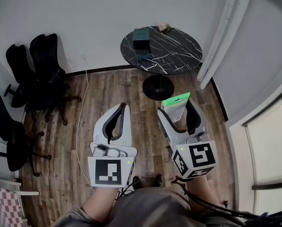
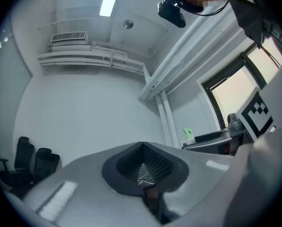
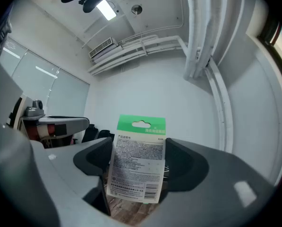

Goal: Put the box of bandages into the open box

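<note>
Nearest in the head view, along the bottom edge, is the person's grey-clad lap [image 1: 145, 209], with both grippers held out roughly level over the brown wooden plank floor [image 1: 107, 89]. At lower left, the left gripper [image 1: 123, 109] has its jaws together on nothing, parked out of the way, I'd guess. Right of centre, the right gripper [image 1: 177, 109] is clamped on the white box of bandages with a green hang tab [image 1: 176, 100], which is carried upright in the air. Well apart from it, at upper centre, the round black marble table [image 1: 178, 51] bears the dark teal open box [image 1: 141, 38]. The carry looks barely begun.

Left gripper view: the black pads meet with nothing between them, aimed at a white wall.

Right gripper view: the box of bandages stands mid-frame with its printed back to the camera. Wide-set jaws pinch it by its narrow sides, probably so it can go in end-first.
</note>
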Available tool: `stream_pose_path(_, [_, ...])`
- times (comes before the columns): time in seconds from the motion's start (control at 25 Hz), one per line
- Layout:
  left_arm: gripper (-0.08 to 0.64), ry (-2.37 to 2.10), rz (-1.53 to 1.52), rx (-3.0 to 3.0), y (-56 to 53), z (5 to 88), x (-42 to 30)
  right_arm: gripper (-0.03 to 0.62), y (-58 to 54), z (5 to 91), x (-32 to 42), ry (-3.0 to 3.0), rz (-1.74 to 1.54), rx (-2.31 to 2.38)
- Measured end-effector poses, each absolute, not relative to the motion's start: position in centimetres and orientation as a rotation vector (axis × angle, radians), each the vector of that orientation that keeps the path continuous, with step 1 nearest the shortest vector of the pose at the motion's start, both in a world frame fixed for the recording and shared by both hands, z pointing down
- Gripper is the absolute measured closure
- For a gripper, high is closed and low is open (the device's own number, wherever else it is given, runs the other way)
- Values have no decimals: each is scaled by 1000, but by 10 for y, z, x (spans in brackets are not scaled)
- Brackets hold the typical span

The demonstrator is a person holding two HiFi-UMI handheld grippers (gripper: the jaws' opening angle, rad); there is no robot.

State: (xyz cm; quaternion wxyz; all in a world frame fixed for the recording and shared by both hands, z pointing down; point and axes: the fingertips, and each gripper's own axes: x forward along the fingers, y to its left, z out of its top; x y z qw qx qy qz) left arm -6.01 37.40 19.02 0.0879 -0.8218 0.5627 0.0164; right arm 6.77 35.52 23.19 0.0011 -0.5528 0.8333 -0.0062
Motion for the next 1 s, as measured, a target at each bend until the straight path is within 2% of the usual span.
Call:
stream_pose_path(0.64, [560,1697,7,-2408,369,197,2,212,351,234,131,2587,-64,-1624])
stream_pose_path(1.0, [560,1739,-56,-2413,343,217,9,212,320,259,135,2635,-152,-1592])
